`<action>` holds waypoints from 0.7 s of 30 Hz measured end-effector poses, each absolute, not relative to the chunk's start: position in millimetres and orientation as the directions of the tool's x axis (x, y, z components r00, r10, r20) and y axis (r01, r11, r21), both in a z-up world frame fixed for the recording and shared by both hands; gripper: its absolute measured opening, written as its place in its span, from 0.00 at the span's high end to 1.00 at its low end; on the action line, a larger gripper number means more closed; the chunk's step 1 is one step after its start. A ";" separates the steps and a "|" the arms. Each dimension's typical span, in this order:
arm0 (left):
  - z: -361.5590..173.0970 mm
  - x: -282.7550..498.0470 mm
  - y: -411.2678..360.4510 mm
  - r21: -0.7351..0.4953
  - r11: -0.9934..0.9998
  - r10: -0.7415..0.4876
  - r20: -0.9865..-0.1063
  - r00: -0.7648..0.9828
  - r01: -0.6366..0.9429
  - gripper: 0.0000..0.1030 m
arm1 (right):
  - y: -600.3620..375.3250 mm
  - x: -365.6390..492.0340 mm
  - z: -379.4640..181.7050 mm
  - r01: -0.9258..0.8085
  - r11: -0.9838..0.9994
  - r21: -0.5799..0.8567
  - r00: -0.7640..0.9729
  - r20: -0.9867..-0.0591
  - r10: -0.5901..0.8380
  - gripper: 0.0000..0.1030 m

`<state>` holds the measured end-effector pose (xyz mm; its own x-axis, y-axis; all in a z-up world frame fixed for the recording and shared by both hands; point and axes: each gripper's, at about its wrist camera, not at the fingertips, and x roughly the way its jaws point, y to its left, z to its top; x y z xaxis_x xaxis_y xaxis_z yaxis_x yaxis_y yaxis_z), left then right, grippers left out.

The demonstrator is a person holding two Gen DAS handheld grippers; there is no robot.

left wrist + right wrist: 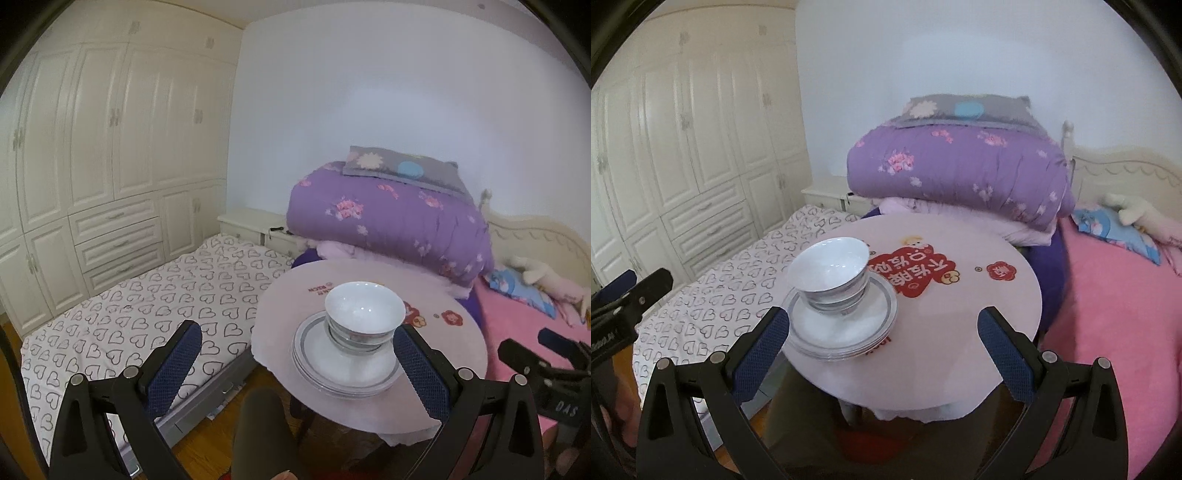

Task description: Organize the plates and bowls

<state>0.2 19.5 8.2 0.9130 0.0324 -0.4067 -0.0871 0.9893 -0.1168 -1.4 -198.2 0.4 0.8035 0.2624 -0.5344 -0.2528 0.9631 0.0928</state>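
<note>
A stack of white bowls (pixel 364 314) sits on a stack of white plates (pixel 343 373) with grey rims, on a round pink table (pixel 436 398). The bowls (pixel 831 275) and the plates (pixel 846 328) also show in the right wrist view, on the left part of the table (pixel 960 332). My left gripper (pixel 297 345) is open and empty, held before the table's near edge, its right finger beside the plates. My right gripper (pixel 882 328) is open and empty, near the table's front edge, with the plates just inside its left finger.
A mattress with a heart-print sheet (pixel 147 306) lies left of the table. A folded purple quilt (pixel 388 218) and a pink bed (pixel 1115 295) stand behind and to the right. White wardrobes (pixel 92 147) line the left wall. A red sticker (pixel 912 273) is on the tabletop.
</note>
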 end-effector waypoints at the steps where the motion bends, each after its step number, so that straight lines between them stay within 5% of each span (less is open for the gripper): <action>1: 8.8 -9.4 16.9 -0.108 0.991 0.033 -0.402 0.915 -0.083 0.01 | -199.5 -7.4 0.8 -0.248 0.963 0.100 0.809 -0.526 0.263 0.00; 21: 13.9 -92.5 -1.0 -0.049 0.998 0.015 -0.311 0.950 -0.032 0.01 | -196.9 -58.6 14.6 -0.203 0.977 0.061 0.884 -0.418 0.209 0.00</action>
<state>-92.5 -1.0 13.9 0.9503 0.0148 -0.3110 -0.0315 0.9983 -0.0489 -58.6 -196.9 14.6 0.8842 0.2094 -0.4176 -0.2026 0.9773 0.0611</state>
